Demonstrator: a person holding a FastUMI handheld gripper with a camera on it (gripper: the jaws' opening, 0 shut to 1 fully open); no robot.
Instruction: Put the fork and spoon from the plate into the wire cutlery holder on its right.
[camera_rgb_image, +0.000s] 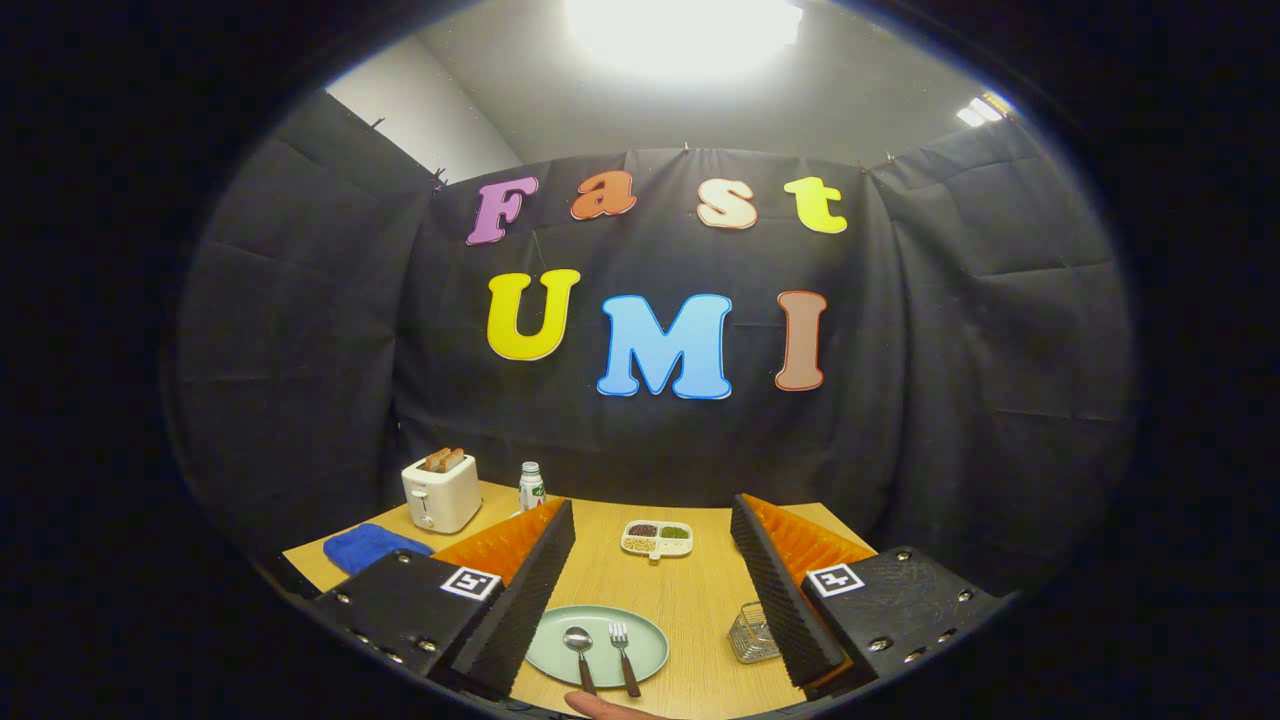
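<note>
On the wooden desk (690, 590), going from its left edge: a folded blue cloth (368, 546) lies near the left corner, with a white toaster (440, 493) holding two slices of toast behind it toward the back edge, and a small white bottle with a green label (531, 486) just beside the toaster. Further along, near the middle of the back half, sits a small divided dish of beans and grains (657, 538).

At the near edge lies the pale green plate (597, 645). On it the spoon (579, 652) and the fork (624, 654) lie side by side, spoon to the left, close together but apart. Their long axes run roughly from the near edge toward the back, bowl and tines pointing away and the dark handles pointing back toward the gripper. A fingertip (605, 706) shows at the near edge just below the handles.

To the right of the plate, apart from it, stands the wire cutlery holder (752, 633), upright and partly hidden behind the right finger.

The gripper (652, 585) hangs above the desk with its fingers spread wide, holding nothing and touching nothing. The plate lies low between them, nearer the left finger, so both utensils are below and slightly left of the midline. By my reading, nothing of the task is yet done: the next move calls for a descent toward the plate, closing across a handle rather than along it.
</note>
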